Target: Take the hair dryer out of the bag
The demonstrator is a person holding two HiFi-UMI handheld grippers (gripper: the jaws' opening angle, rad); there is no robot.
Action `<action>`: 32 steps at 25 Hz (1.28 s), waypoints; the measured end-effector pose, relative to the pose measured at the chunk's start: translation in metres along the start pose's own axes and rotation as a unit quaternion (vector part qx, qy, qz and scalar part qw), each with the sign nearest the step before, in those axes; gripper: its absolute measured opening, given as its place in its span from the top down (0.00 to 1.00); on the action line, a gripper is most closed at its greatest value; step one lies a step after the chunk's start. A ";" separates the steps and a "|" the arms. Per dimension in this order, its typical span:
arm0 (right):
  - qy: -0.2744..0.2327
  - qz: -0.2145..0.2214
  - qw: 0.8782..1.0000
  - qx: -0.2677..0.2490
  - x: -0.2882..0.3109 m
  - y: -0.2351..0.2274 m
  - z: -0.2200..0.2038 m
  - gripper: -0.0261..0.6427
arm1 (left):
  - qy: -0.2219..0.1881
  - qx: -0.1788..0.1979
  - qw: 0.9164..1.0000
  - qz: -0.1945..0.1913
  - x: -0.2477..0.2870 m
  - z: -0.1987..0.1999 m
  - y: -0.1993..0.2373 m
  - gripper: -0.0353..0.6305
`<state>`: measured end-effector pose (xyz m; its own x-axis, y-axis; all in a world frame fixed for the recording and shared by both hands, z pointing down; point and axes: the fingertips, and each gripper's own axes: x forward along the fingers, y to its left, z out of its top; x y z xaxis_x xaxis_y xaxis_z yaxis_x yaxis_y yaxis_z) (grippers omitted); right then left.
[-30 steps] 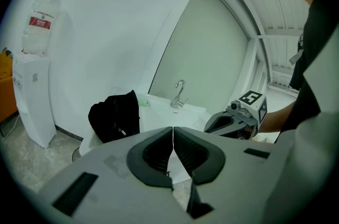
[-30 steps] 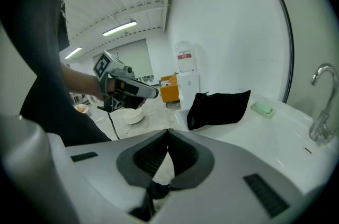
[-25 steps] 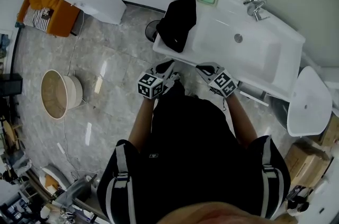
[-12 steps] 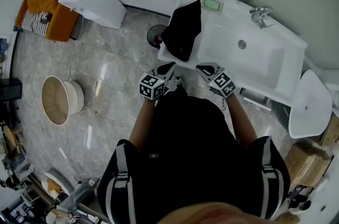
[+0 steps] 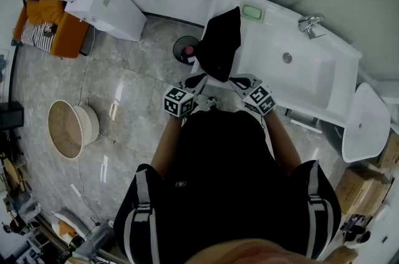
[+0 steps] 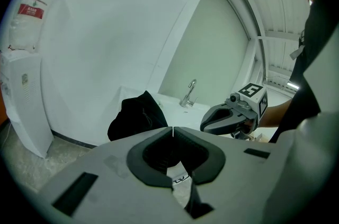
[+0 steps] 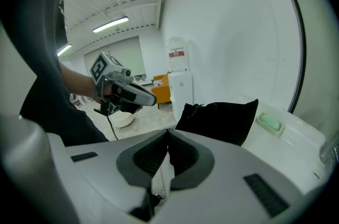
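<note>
A black fabric bag [image 5: 221,44] lies on the left end of the white sink counter [image 5: 249,38], drooping over its front edge. No hair dryer shows; the bag's inside is hidden. My left gripper [image 5: 196,83] and right gripper [image 5: 240,83] hang side by side just short of the counter edge, below the bag and apart from it. Both are shut and empty. In the left gripper view the bag [image 6: 137,117] sits beyond my shut jaws, with the right gripper [image 6: 205,125] beside it. The right gripper view has the bag [image 7: 220,119] ahead and the left gripper [image 7: 151,98] to its left.
The sink basin [image 5: 293,69] and faucet [image 5: 310,24] lie right of the bag, a green soap dish [image 5: 252,11] behind it. A round dark bin [image 5: 187,49] stands on the floor by the counter. A woven basket [image 5: 72,128] and a white cabinet [image 5: 106,0] stand to the left.
The person has stepped closer to the sink, so both grippers now sit nearer the bag and the counter edge. Both stay shut and empty.
</note>
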<state>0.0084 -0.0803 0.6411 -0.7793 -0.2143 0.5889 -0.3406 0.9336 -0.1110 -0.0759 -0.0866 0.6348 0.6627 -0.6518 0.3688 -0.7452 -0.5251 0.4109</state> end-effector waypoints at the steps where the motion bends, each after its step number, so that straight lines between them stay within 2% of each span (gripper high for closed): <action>1: 0.001 -0.001 1.000 0.000 0.002 -0.001 0.001 0.87 | 0.001 -0.001 1.000 -0.002 0.000 0.000 0.002 0.92; 9: 0.015 -0.003 1.000 0.001 0.017 -0.007 0.000 0.87 | 0.001 -0.007 1.000 -0.005 0.001 0.000 0.013 0.92; 16: 0.029 -0.009 0.999 -0.023 0.029 -0.020 0.013 0.87 | -0.004 -0.016 1.000 0.006 -0.003 0.001 0.020 0.92; 18: 0.042 -0.015 0.998 -0.033 0.037 -0.027 0.011 0.81 | -0.006 -0.018 1.000 0.012 -0.004 0.002 0.022 0.92; 25: 0.098 -0.055 0.988 -0.110 0.075 -0.056 0.001 0.49 | -0.010 -0.033 0.999 0.029 0.001 0.001 0.025 0.92; 32: 0.181 -0.046 0.970 -0.155 0.112 -0.067 -0.025 0.46 | -0.003 -0.043 0.998 0.038 -0.003 -0.008 0.027 0.92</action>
<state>-0.0429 -0.1597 0.7344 -0.4988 -0.2374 0.8336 -0.1815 0.9690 0.1674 -0.0969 -0.0944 0.6516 0.6040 -0.6910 0.3972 -0.7840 -0.4257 0.4517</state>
